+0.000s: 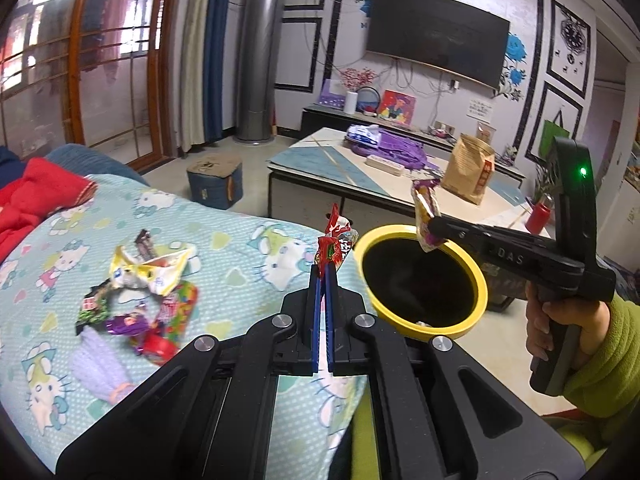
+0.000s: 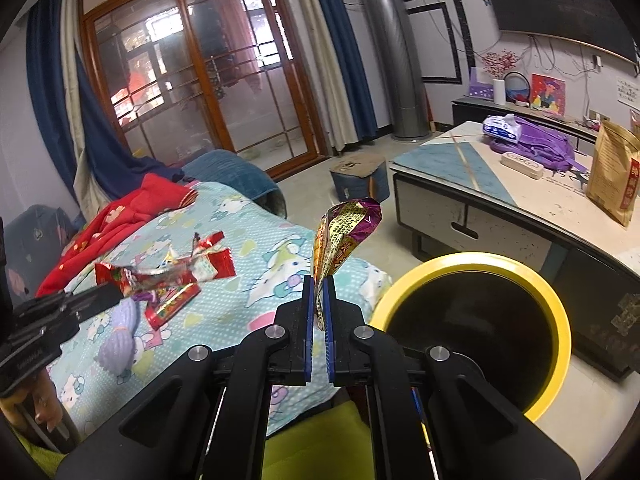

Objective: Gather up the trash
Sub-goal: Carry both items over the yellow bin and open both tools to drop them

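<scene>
Trash here is all snack wrappers — thin crinkly foil and plastic film, next to weightless, limp and slick, so I pinch each by an edge or twisted end, not the puffy middle. Nearest me, my left gripper (image 1: 323, 270) is clamped on a red wrapper (image 1: 335, 240) that stands up floppy from the blue pads; my right gripper (image 2: 319, 280) is clenched on the lower end of a purple-and-gold foil wrapper (image 2: 346, 236), creased and shiny. In the left view that one hangs over the near rim of the bin (image 1: 478, 280) — a round black tub with a smooth yellow rim, beside the bed. I'd judge both will flutter when let go, so release low over the opening. Further out, a loose heap of wrappers (image 1: 148, 292) lies on the soft cartoon-print bedsheet (image 1: 240, 264), beside a lilac ribbed knit thing (image 1: 102, 364).
</scene>
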Motion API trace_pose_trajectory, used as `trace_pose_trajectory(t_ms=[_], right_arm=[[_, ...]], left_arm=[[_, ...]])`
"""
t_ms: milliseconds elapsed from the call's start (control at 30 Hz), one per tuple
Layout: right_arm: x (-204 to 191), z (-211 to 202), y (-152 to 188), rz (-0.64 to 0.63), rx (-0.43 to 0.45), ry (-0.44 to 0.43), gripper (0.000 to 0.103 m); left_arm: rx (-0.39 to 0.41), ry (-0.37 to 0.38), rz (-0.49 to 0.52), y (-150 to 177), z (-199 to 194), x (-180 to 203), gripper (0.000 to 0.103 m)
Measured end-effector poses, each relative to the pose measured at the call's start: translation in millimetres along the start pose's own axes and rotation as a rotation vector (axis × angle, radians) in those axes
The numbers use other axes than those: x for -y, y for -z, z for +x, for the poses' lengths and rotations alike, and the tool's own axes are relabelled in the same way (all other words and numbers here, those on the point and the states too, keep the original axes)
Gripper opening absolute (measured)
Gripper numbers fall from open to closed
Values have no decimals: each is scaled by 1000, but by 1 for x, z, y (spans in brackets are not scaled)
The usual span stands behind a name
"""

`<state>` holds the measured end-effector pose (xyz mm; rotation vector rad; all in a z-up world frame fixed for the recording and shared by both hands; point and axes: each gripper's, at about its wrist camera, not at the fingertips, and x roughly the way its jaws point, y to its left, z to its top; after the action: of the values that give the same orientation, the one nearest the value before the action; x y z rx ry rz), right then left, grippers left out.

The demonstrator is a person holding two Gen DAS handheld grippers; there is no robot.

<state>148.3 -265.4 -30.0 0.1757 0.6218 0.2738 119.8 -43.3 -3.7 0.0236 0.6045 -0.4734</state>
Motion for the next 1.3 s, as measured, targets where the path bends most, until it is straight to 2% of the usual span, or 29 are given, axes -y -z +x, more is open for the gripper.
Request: trace_pose_trajectory(t_ms=[633,1300], right_arm=[[53,-8,-4,73,44,105,5],[122,9,5,193,-41,173,5]], left_arm=[[-79,81,128,3,55,60,0],[-161,180,181,12,117,99,0]])
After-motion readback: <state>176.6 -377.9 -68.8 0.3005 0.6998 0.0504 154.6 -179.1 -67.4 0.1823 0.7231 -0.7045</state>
